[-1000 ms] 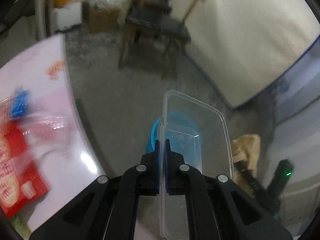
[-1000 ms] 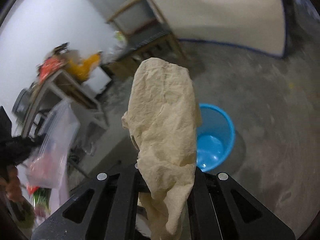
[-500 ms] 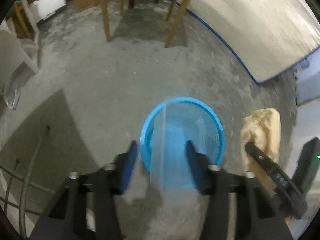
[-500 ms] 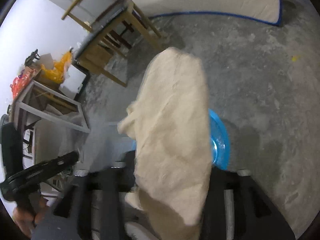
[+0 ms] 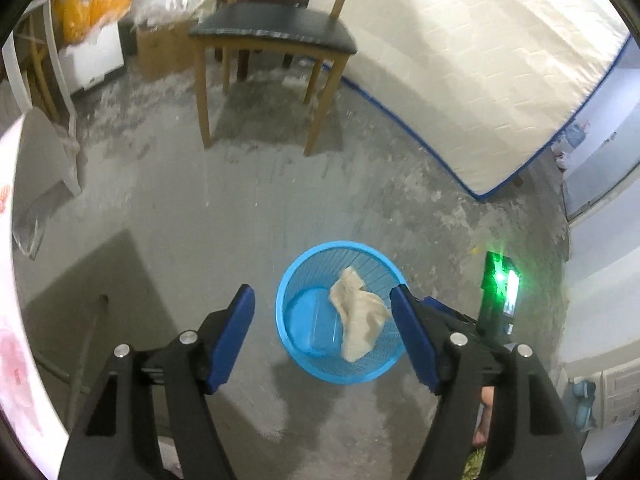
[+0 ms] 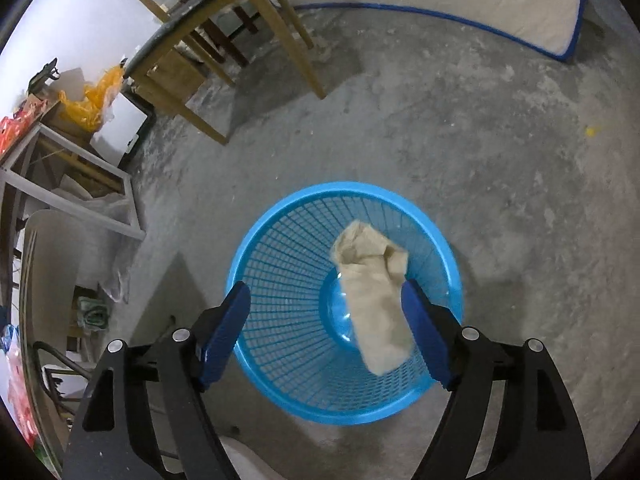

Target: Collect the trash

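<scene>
Both grippers point steeply down at the floor. The left gripper [image 5: 322, 308] has just been opening and stands wide, nothing between its blue pads. The right gripper [image 6: 326, 304] has likewise just been opening, released; the crumpled beige paper towel [image 6: 374, 300] lies beside its right pad inside the round blue plastic mesh wastebasket [image 6: 280, 248]. A clear plastic container [image 5: 318, 326] rests at the basket's bottom. Beyond stands a wooden chair with a black seat [image 5: 276, 36].

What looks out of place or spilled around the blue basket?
Nothing stands out. The beige crumpled paper lies inside the blue basket, which stands upright; no trash shows on the floor beside it.
</scene>
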